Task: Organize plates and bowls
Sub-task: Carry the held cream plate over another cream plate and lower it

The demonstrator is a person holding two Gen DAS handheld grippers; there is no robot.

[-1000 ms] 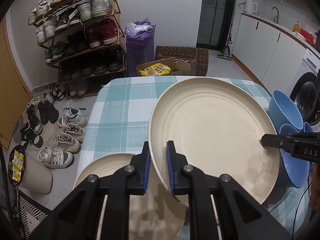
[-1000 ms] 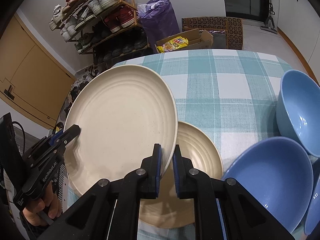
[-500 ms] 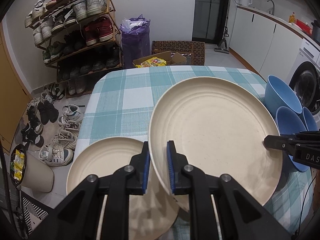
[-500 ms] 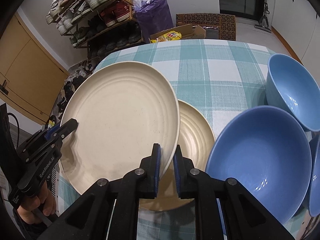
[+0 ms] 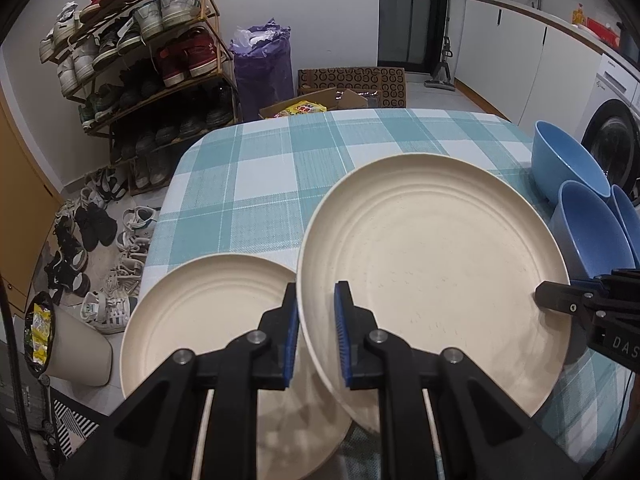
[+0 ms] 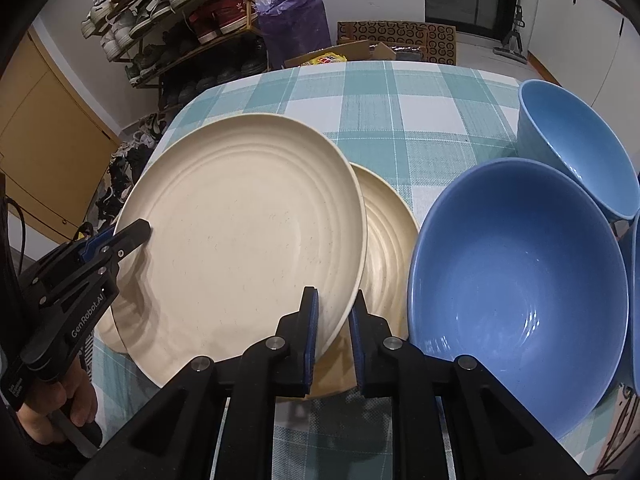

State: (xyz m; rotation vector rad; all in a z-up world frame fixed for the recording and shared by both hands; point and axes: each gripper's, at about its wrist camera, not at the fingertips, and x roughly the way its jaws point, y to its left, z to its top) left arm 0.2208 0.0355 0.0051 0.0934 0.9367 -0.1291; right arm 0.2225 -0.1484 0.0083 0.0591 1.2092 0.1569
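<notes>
A large cream plate is held tilted above the checked table, gripped at opposite rims. My left gripper is shut on its near-left rim. My right gripper is shut on its near-right rim; it also shows in the left wrist view. A second cream plate lies flat on the table, partly under the held one. Three blue bowls stand at the right: a near bowl, a far bowl, and a third at the frame edge.
The table has a teal checked cloth; its left edge drops to the floor, where there are shoes, a bin and a shoe rack. A purple bag and cartons stand beyond the far edge.
Both grippers have drawn back toward the near side with the large plate, lowering it over the flat plate. The blue bowls now sit closer to the right gripper.
</notes>
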